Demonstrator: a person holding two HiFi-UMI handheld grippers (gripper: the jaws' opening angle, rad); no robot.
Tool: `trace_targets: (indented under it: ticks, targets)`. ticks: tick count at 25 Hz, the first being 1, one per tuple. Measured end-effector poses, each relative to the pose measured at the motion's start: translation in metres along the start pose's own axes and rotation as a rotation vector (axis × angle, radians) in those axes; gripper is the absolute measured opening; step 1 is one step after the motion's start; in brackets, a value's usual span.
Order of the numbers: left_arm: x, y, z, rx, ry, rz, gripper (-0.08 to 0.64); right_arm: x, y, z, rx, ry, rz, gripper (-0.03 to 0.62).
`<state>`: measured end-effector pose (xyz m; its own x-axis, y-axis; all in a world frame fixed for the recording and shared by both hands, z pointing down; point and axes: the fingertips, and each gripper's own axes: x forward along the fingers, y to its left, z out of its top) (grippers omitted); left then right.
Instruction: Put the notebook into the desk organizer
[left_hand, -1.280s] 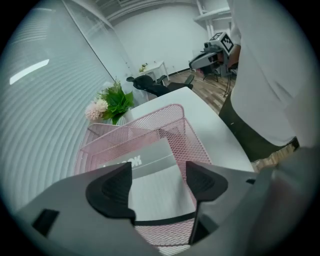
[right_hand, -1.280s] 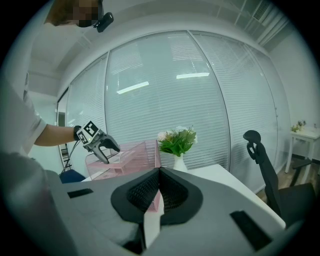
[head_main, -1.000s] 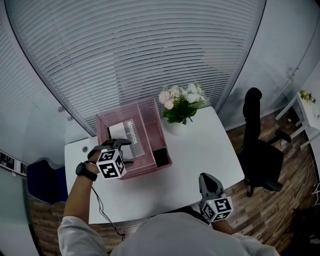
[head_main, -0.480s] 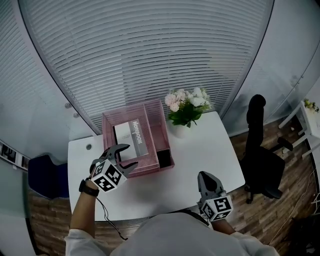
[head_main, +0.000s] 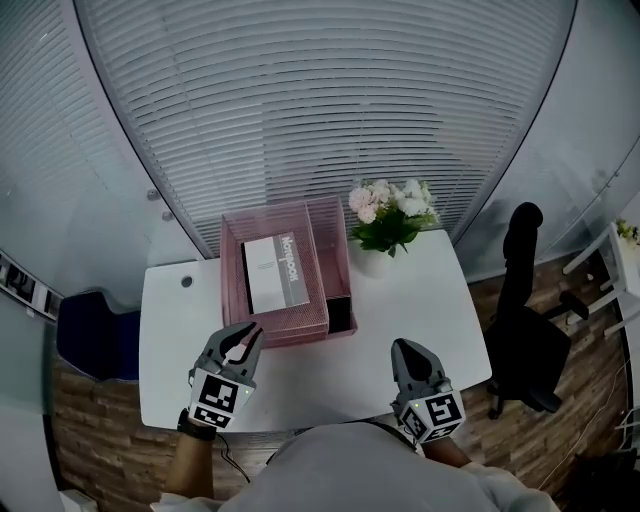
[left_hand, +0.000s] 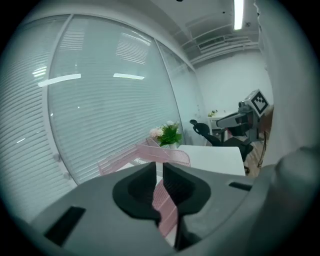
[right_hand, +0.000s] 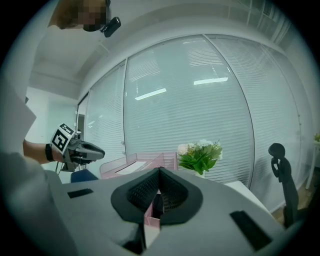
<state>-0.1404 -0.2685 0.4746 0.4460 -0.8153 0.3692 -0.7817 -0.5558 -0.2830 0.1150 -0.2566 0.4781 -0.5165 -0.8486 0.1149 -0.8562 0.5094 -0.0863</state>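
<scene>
The left gripper (left_hand: 159, 172) has its jaws closing. Only a thin gap is left between them, and nothing is in that gap. Through it you can see a bit of the pink organizer (left_hand: 172, 156), farther off. The right gripper (right_hand: 159, 171) has its jaws pressed together at the tips. It holds nothing.

In the head view, both grippers hang over the near edge of the white tabletop (head_main: 400, 300). The left one is on the left side and the right one is on the right side, well apart. The left gripper points at the organizer and is near its front wall, but it does not touch it.

The notebook (head_main: 275, 273) lies flat inside the organizer, in the big part on the left. It is light with a dark strip down its right side. The organizer also has a thin part on its right side.

Flowers (head_main: 392, 210) in a white pot stand just beside the organizer, by its far right corner. A black chair (head_main: 525, 300) stands on the wood floor to the right of the tabletop.
</scene>
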Motion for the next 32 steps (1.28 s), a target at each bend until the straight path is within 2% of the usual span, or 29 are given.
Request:
trace_targets:
  ticks: [6, 9, 13, 20, 32]
  targets:
    - [-0.026, -0.001, -0.007, -0.221, -0.076, 0.119, 0.011, 0.001, 0.007, 0.004, -0.019, 0.005, 0.015, 0.012]
    - [-0.034, -0.006, -0.014, -0.338, -0.106, 0.136, 0.009, 0.000, 0.010, 0.003, -0.023, 0.012, 0.021, 0.012]
    - [-0.037, -0.014, -0.021, -0.415, -0.119, 0.130, 0.009, -0.001, 0.012, 0.003, -0.024, 0.013, 0.021, 0.012]
    - [-0.031, -0.023, -0.023, -0.437, -0.120, 0.101, 0.009, -0.001, 0.015, -0.002, -0.021, 0.026, 0.023, 0.012]
    - [-0.023, -0.030, -0.025, -0.424, -0.105, 0.086, 0.009, -0.003, 0.008, -0.006, -0.010, 0.021, 0.014, 0.012]
